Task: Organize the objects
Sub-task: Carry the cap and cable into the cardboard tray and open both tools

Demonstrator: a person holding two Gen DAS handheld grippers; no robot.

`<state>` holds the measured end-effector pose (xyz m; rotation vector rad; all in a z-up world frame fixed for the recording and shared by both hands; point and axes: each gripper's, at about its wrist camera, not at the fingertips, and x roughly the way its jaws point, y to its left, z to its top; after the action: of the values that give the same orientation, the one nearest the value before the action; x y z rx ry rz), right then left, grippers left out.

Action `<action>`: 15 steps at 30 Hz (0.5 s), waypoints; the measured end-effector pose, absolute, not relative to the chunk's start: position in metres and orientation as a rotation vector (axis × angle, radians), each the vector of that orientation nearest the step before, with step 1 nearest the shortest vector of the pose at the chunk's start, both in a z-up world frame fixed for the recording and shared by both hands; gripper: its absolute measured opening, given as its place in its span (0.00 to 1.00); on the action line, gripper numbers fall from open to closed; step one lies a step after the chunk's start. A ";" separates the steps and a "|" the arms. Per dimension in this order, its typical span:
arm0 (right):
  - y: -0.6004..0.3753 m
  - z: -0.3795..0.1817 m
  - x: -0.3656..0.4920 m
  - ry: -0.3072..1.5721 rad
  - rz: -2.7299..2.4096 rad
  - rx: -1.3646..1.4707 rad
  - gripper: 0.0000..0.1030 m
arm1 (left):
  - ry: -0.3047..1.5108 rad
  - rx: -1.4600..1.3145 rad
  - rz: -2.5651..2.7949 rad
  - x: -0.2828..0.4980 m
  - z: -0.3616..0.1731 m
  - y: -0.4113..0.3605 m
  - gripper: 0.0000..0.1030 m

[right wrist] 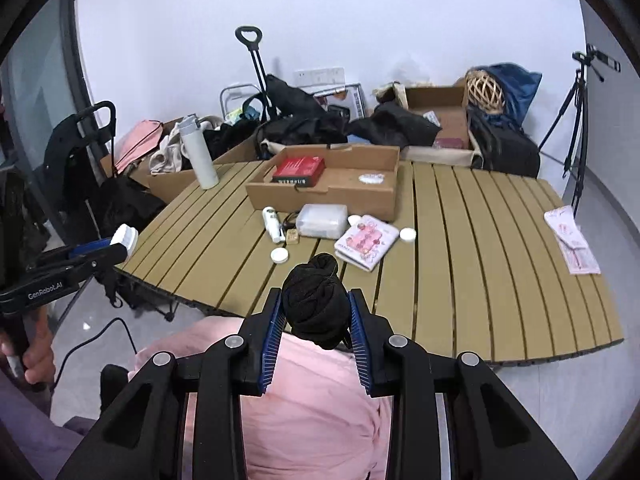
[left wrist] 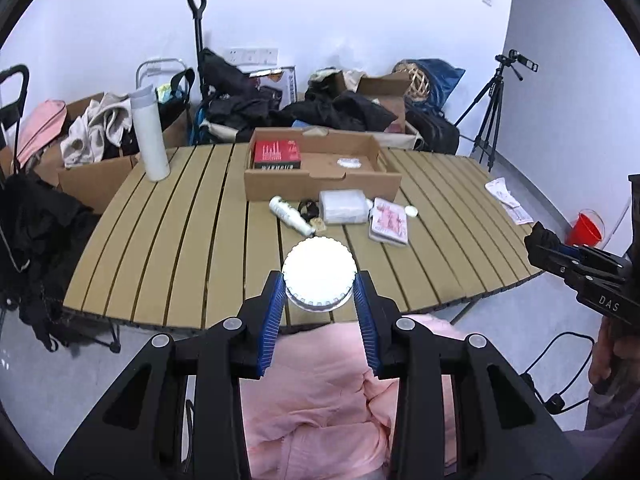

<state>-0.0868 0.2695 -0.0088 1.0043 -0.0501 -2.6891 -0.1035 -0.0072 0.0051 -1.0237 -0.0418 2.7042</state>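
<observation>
My left gripper (left wrist: 319,284) is shut on a round white ridged jar (left wrist: 319,274), held above the near edge of the slatted table (left wrist: 180,240). It also shows at the left of the right wrist view (right wrist: 122,242). My right gripper (right wrist: 316,306) is shut on a black fabric bundle (right wrist: 314,300), above the table's near edge. An open cardboard box (left wrist: 320,184) on the table holds a red box (left wrist: 277,154) and a small white item (left wrist: 349,163). In front of it lie a white bottle (left wrist: 290,214), a clear plastic case (left wrist: 343,206), a pink booklet (left wrist: 389,222) and small white lids (right wrist: 279,255).
A tall white flask (left wrist: 149,136) stands at the table's far left. Pink-printed packets (right wrist: 572,240) lie at the right edge. Behind the table are boxes, clothes, bags and a trolley. A tripod (left wrist: 490,116) stands at right. Pink cloth (left wrist: 320,400) lies below the grippers.
</observation>
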 end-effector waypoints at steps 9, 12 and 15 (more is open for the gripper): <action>0.298 0.125 -0.111 0.004 -2.707 0.705 0.33 | -0.089 -0.891 2.658 -0.191 0.136 -0.036 0.31; 0.305 0.189 -0.147 0.127 -2.698 0.684 0.33 | -0.028 -0.890 2.657 -0.252 0.184 -0.026 0.31; 0.303 0.221 -0.215 0.199 -2.674 0.770 0.33 | -0.014 -0.925 2.612 -0.323 0.191 -0.005 0.31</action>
<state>-0.2146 0.3030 0.2210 0.7698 0.1992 -2.6744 -0.3231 -0.0053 0.1906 -0.9245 -0.0137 2.6120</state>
